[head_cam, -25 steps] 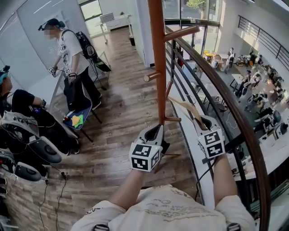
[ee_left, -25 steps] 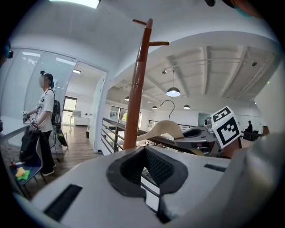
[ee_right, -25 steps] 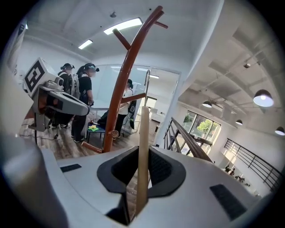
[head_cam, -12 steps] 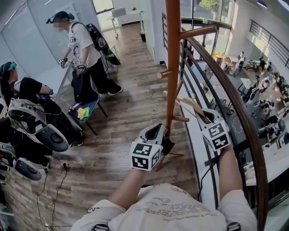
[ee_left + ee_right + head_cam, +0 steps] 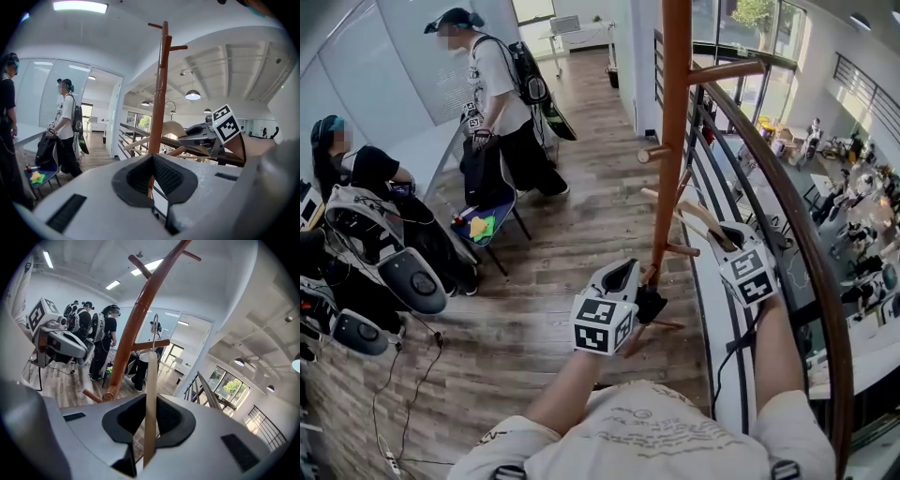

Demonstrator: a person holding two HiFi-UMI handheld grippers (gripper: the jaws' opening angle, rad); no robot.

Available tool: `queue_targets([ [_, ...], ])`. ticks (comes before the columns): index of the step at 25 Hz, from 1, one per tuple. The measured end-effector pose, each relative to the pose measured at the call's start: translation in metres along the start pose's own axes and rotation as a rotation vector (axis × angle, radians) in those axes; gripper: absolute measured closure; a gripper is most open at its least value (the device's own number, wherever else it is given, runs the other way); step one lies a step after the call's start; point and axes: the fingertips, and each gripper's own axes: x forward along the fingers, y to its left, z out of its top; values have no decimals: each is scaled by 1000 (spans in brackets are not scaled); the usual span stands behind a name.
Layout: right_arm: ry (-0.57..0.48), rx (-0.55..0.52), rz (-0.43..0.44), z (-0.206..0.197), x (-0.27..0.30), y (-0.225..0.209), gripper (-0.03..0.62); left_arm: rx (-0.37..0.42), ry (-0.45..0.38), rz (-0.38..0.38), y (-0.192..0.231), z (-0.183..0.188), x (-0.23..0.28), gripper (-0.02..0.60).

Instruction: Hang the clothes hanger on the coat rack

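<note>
Railing (image 5: 778, 178) beside coat rack (image 5: 673, 141), person (image 5: 497, 94) beyond

coat rack (image 5: 675, 141) centre, just left of railing (image 5: 787, 216) | left gripper (image 5: 645, 298) before its pole | right gripper (image 5: 722, 236) right of pole, hanger (image 5: 698, 217) in its fingers (image 5: 176, 418) | chair (image 5: 483, 230) behind, far left

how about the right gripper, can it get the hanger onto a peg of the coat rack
Probably yes: the right gripper holds the hanger with its hook close by a peg of the coat rack, nothing between.
</note>
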Motion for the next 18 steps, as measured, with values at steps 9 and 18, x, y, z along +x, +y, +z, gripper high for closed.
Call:
queue_targets([
  [9,33,-50,43,-3,9,4,540,-12,-4,4,-4,0,6,577],
  [18,56,-79,84,-9,18,12,540,-18,-5,10,-4,-2,7,577],
])
